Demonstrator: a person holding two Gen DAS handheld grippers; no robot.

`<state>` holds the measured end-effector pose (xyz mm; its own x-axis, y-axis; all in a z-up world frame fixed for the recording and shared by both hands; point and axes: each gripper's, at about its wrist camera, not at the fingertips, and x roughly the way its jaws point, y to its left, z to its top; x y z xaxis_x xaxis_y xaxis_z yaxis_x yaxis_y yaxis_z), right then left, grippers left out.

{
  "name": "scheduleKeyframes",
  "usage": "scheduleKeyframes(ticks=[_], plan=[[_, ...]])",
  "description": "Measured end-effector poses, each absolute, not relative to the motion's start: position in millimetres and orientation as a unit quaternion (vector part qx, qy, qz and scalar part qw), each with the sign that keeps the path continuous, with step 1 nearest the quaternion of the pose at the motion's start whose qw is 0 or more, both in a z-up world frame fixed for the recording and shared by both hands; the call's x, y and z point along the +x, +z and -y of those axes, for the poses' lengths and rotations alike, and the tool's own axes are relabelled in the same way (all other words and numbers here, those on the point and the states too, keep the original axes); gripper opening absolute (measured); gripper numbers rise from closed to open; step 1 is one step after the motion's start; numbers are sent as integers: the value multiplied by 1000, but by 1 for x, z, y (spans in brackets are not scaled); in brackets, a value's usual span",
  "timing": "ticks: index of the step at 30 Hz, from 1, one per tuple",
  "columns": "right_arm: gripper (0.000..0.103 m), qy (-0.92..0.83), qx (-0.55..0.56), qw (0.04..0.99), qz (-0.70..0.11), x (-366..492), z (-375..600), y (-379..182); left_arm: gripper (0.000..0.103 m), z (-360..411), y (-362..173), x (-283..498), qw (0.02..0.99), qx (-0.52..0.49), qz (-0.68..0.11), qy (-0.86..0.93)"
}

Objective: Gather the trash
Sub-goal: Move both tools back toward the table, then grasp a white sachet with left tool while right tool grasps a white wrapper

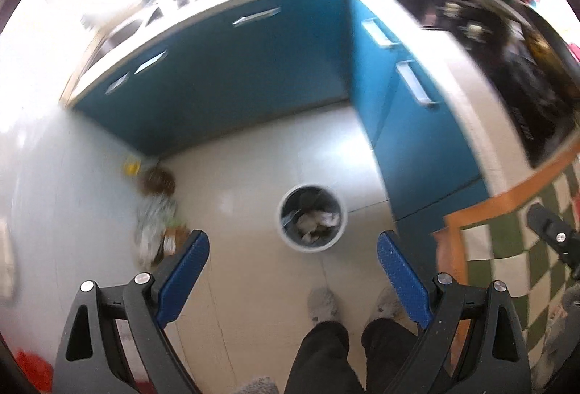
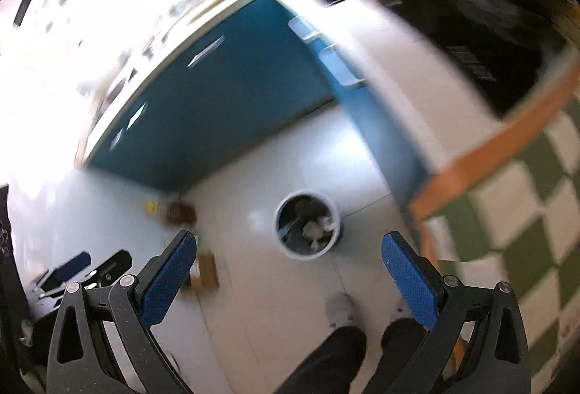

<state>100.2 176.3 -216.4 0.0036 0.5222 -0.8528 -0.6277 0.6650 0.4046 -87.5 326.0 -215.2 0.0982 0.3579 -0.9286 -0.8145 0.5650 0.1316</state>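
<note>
Both wrist views are looking steeply down at a pale kitchen floor [image 1: 253, 176], and both are smeared by blur. The left tongs [image 1: 293, 250] are standing released, their blue pads spread wide with nothing between them; the right tongs [image 2: 289, 249] are spread just as wide and are likewise gripping nothing.

A round white trash bin [image 1: 312, 218] is sitting on the floor ahead of both tongs, near the corner where the blue cabinets [image 1: 232, 78] are meeting. Crumpled pale scraps, probably paper, are lying in its bottom [image 1: 319, 223]; in the right view the same bin [image 2: 307, 225] is showing similar scraps.

To the left, against the cabinet base, a loose heap of litter [image 1: 159, 212] is lying on the floor: something brown, something yellow behind it, and pale wrappers, too blurred to name. It is well apart from the bin.

The person's grey shoes [image 1: 322, 305] and dark trouser legs are showing at the bottom edge. A green-and-white checked surface with an orange border [image 1: 507, 234] is filling the right side.
</note>
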Motion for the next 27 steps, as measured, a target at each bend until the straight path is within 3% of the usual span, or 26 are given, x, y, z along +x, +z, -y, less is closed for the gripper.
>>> scheduleKeyframes(ticks=[7,15,19,23,25,26,27], plan=[[103,191,50,785,-587,226,17,-223,95,-232,-213,84,767,-142,-560,278],[103,-70,162,780,-600,290,264,-295,94,-60,-276,249,761,-120,-634,62],[103,-93,180,769,-607,293,307,-316,83,3,-311,299,728,-146,-669,-10],[103,-86,175,771,-606,295,315,-324,82,43,-328,327,717,-139,-683,-22],[99,-80,176,769,-609,295,312,-328,77,56,-327,334,729,-107,-675,-14],[95,-78,177,766,-613,296,310,-332,66,64,-326,337,736,-79,-672,-5],[96,-82,166,770,-610,293,301,-334,48,68,-325,338,744,-51,-666,8]])
